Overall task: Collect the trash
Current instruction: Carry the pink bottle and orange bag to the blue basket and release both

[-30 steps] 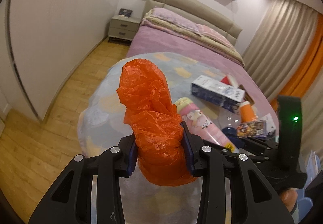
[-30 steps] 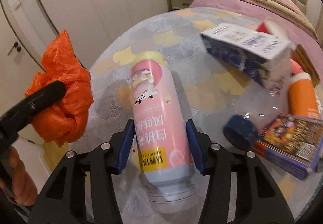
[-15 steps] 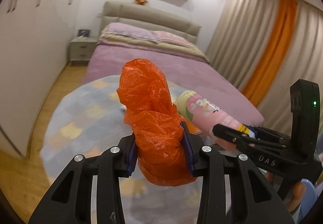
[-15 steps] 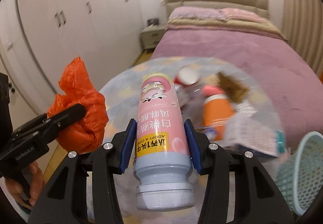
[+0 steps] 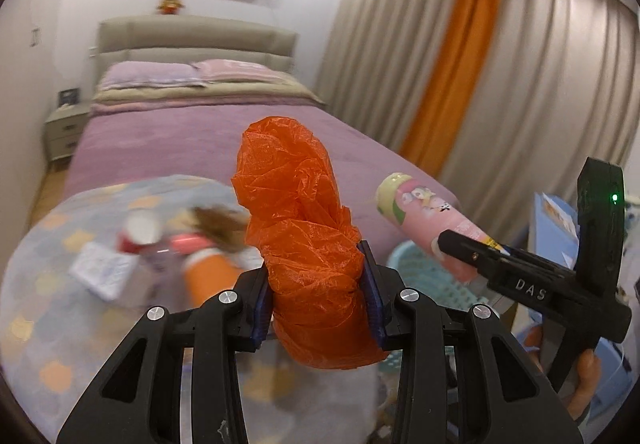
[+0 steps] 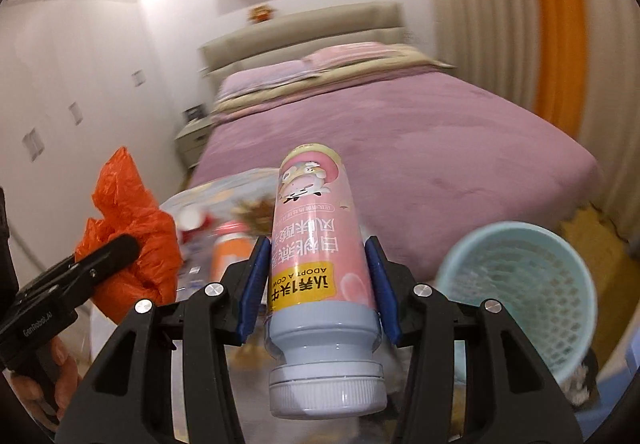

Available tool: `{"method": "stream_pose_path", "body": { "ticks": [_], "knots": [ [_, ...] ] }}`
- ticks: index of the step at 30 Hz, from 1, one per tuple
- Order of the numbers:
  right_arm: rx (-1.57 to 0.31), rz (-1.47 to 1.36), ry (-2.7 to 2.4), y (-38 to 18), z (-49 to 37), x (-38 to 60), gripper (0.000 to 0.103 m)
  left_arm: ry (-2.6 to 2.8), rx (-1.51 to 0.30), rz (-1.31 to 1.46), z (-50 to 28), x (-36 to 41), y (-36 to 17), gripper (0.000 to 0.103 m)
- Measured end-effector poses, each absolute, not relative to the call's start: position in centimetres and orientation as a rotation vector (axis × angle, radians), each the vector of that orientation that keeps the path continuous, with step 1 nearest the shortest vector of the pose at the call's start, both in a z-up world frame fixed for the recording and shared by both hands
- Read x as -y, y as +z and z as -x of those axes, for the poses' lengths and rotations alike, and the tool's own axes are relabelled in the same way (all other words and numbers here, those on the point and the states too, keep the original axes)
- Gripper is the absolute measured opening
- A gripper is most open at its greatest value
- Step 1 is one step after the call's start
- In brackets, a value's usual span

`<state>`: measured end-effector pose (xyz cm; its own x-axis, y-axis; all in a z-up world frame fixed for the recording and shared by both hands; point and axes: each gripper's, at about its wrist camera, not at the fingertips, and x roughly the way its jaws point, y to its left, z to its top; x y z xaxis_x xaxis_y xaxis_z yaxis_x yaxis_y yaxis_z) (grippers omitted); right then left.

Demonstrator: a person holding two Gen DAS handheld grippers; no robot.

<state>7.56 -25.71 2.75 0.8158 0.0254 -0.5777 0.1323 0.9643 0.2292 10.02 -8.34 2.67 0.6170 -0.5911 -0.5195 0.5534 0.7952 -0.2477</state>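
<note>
My left gripper (image 5: 318,296) is shut on a crumpled orange plastic bag (image 5: 304,244), held in the air above the round table (image 5: 52,284). My right gripper (image 6: 318,284) is shut on a pink bottle (image 6: 316,244) with a grey cap, held off the table. The bottle also shows in the left wrist view (image 5: 428,220), to the right of the bag. A pale blue mesh basket (image 6: 520,292) stands on the floor to the right of the bottle. The bag also shows at the left in the right wrist view (image 6: 128,228).
Blurred trash lies on the table: an orange bottle (image 5: 208,276), a red and white cup (image 5: 138,236), a white packet (image 5: 102,270). A bed with a purple cover (image 5: 208,148) is behind. Curtains (image 5: 500,84) hang at the right.
Both grippers have swung to the right with their loads. The basket has come closer into the right wrist view, and the table has slid to the left.
</note>
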Motion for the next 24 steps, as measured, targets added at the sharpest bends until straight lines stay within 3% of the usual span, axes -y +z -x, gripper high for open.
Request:
{"method": "stream_pose_path", "body": {
  "ticks": [6, 13, 24],
  "knots": [
    [-0.658, -0.344, -0.269, 0.0, -6.4, 34.0, 0.045, -0.774, -0.676, 0.007, -11.8, 16.0, 0.2, 0.036],
    [-0.843, -0.422, -0.405, -7.2, -8.5, 40.3, 0.045, -0.876, -0.796, -0.015, -13.5, 23.5, -3.7, 0.036],
    [-1.072, -0.536, -0.481, -17.2, -9.9, 45.0, 0.045, -0.923, -0.905, -0.068, -15.0, 29.2, -8.2, 0.037]
  ]
}}
